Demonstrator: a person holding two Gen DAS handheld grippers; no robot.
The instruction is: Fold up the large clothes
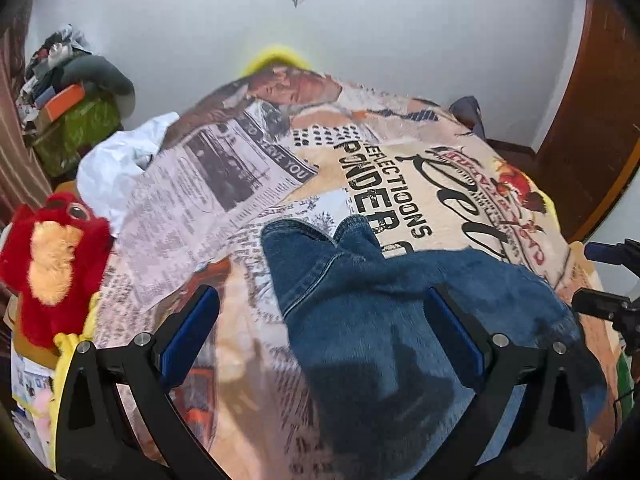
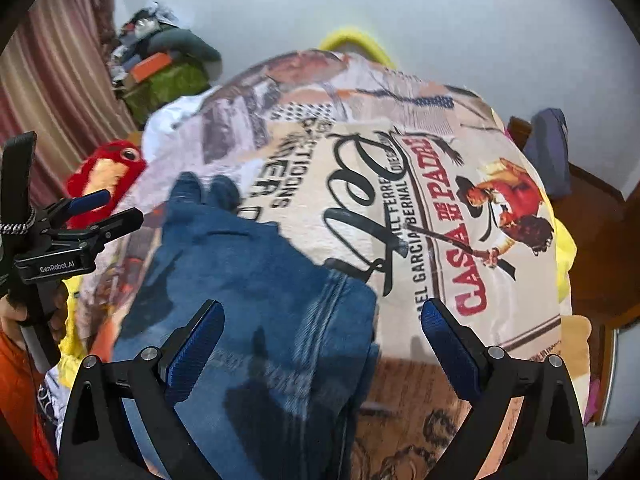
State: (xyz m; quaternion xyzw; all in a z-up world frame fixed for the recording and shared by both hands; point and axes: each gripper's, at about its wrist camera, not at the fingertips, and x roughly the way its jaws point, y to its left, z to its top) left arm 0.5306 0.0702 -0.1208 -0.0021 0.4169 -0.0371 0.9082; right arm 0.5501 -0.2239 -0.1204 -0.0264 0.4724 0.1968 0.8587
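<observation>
A: Where are your jeans (image 1: 384,320)?

B: One pair, lying on the bed's printed blanket (image 1: 460,184). The long axis runs near to far, with the two leg ends (image 1: 320,232) side by side at the far end.

A: And your claws?

B: Your left claw (image 1: 322,332) is spread wide over the jeans, holding nothing. Your right claw (image 2: 322,340) is just as wide, also holding nothing, above the jeans' right edge.

A: Any writing?

B: The blanket reads "CASA DE MI PADRE" (image 2: 448,224) and "TO SERVE YOU" (image 1: 276,152). The left claw's body reads "GenRobot.AI" (image 2: 57,268). One red plush toy (image 1: 52,264) sits at the left.
</observation>
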